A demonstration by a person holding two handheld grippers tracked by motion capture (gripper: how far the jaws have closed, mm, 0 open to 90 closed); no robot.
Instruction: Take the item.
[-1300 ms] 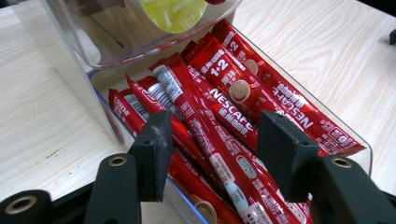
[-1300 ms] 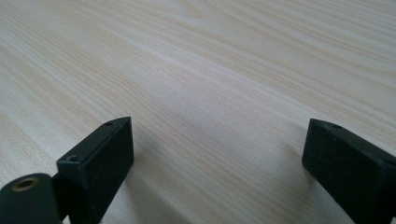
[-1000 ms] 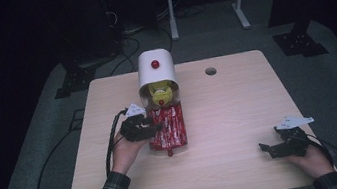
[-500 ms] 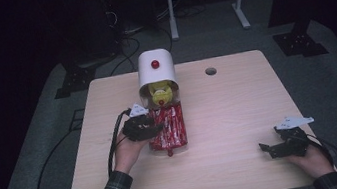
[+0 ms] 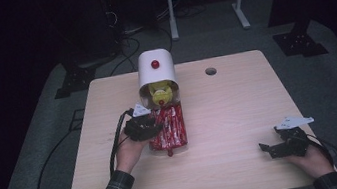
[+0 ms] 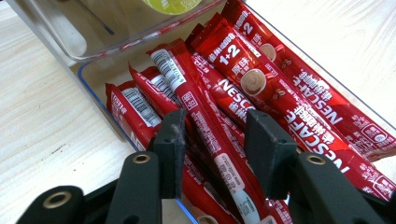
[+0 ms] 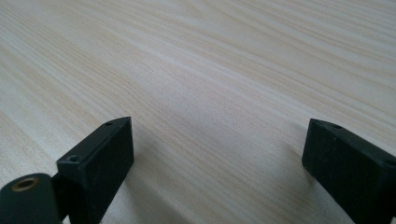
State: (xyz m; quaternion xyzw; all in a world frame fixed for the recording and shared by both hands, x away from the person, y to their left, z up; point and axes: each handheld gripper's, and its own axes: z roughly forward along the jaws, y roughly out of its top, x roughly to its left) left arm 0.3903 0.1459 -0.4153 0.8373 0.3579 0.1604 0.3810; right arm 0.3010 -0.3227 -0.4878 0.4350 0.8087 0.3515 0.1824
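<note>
Left claw (image 6: 212,154) closing round red coffee sticks (image 6: 243,93) in clear tray (image 6: 100,88), right claw (image 7: 217,158) wide over bare table (image 7: 210,70).

The red coffee sachets (image 6: 243,93) lay heaped in a clear plastic tray (image 6: 100,70), long narrow sticks printed with white lettering, barcodes and a small cup picture. They overlapped at loose angles, mostly running lengthwise along the tray. The tray (image 5: 168,134) sat left of the tabletop's middle, its far end toward the far edge.
</note>
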